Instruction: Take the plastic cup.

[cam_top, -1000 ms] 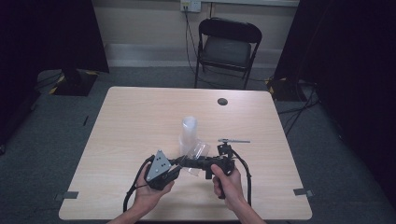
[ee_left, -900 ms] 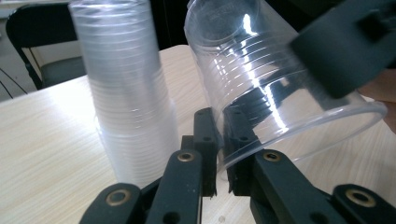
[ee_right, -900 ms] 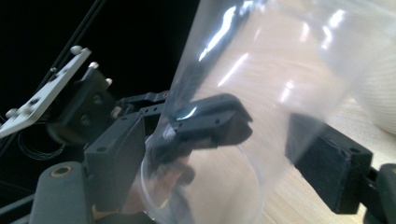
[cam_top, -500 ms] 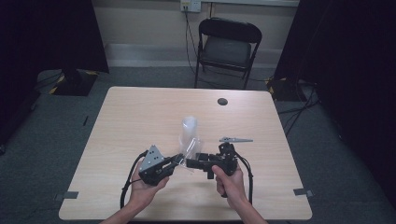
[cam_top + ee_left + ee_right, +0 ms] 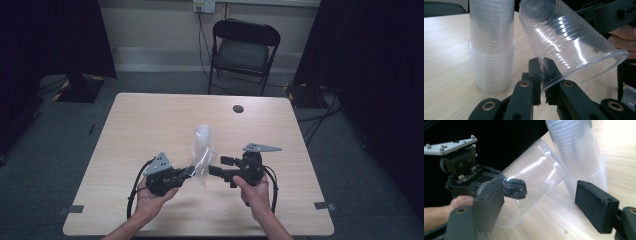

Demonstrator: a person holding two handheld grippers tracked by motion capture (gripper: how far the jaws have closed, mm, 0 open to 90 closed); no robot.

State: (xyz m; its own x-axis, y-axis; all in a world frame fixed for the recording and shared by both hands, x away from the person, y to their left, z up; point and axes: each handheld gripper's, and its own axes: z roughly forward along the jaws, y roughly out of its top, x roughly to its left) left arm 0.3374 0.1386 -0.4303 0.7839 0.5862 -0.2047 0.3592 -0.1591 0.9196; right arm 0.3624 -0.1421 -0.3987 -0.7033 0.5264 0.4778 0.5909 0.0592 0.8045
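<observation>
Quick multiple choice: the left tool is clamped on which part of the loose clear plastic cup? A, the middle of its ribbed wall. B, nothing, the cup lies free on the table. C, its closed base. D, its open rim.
D: in the left gripper view the left tool stands shut, its jaws pinching the rim wall of the tilted clear plastic cup, whose closed base points up and away beside the stack of cups.

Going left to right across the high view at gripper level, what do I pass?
Left gripper → loose clear cup pinched by its rim → right gripper, fingers apart, having just been closing, beside the cup.
</observation>
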